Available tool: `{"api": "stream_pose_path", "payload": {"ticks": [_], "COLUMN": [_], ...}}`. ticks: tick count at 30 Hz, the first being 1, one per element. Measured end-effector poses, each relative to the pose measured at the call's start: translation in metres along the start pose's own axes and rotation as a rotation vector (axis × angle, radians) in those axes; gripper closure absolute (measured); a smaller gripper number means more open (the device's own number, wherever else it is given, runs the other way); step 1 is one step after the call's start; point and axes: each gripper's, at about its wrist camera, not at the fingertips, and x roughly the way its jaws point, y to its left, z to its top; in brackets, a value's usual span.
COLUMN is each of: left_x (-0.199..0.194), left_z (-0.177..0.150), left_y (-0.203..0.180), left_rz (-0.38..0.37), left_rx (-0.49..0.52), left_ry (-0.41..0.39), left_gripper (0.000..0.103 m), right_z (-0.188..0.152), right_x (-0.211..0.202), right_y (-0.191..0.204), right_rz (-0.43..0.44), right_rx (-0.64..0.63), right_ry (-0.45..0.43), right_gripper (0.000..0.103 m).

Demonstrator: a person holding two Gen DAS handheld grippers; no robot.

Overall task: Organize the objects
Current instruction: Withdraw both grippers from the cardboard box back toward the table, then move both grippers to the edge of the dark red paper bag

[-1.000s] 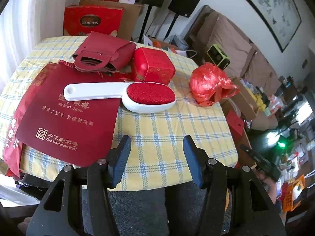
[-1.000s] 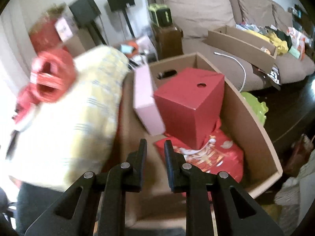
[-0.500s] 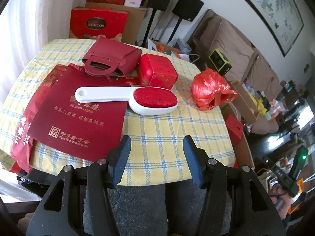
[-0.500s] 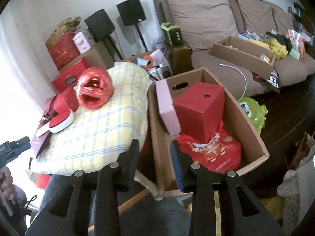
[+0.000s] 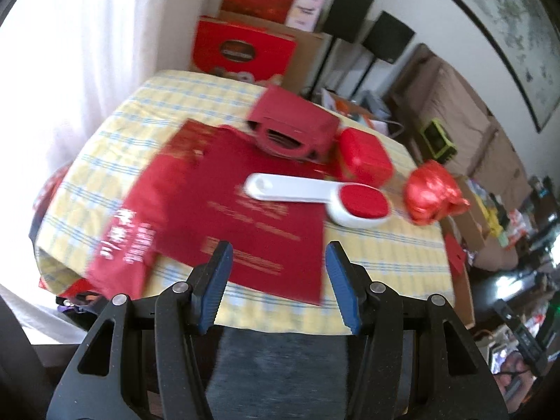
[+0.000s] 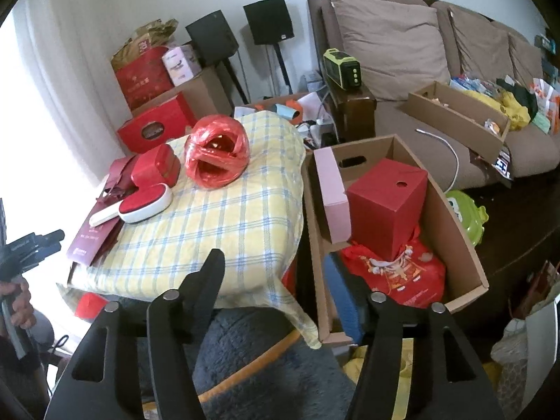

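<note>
My left gripper [image 5: 278,255] hovers over the near edge of the yellow checked table [image 5: 385,255], its jaws opening with nothing between them. Just beyond it lies a flat red paper bag [image 5: 245,217]. A white lint brush [image 5: 315,192] with a red pad rests on the bag. Behind are a dark red pouch [image 5: 290,126], a red box [image 5: 365,155] and a red plastic bundle [image 5: 430,192]. My right gripper [image 6: 276,269] hangs above the gap between table [image 6: 227,217] and cardboard box [image 6: 451,231], jaws opening and empty.
The cardboard box holds a tall red box [image 6: 385,206], a pink box [image 6: 332,192] and a red printed bag [image 6: 395,276]. A sofa [image 6: 392,35] with clutter stands behind. Speakers [image 6: 269,21] and stacked red cartons [image 6: 154,129] line the wall. A grey rug [image 6: 252,350] lies below.
The right gripper rose and drew back from the cardboard box while its jaws went from nearly shut to wide. The left gripper swung left along the table edge and opened slightly.
</note>
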Motion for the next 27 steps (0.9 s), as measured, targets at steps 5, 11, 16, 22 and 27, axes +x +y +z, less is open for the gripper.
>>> {"api": "stream_pose_path", "payload": {"ticks": [5,11,16,22,27], "left_x": [-0.003,0.008,0.019,0.031,0.039], "left_z": [0.007,0.008,0.005,0.001,-0.007], "left_y": [0.026,0.05,0.059,0.067,0.062], "left_rz": [0.055,0.088,0.073,0.037,-0.001], "left_rx": [-0.019,-0.062,-0.083,-0.124,-0.148], "left_ry": [-0.032,-0.014,0.008,0.026,0.031], "left_gripper": [0.034,0.032,0.032,0.032,0.032], "right_z": [-0.001,-0.001,0.0,0.01,0.018], "right_x": [0.005,0.018,0.044,0.081,0.121], "right_y": [0.002,0.026,0.065,0.104,0.139], "right_rz": [0.012,0.093,0.237,0.347,0.499], "right_rx": [0.004,-0.019,-0.014,0.029,0.099], "right_ry": [0.028,0.071,0.15,0.226,0.347], "right_gripper": [0.032,0.032,0.032,0.032,0.032]}}
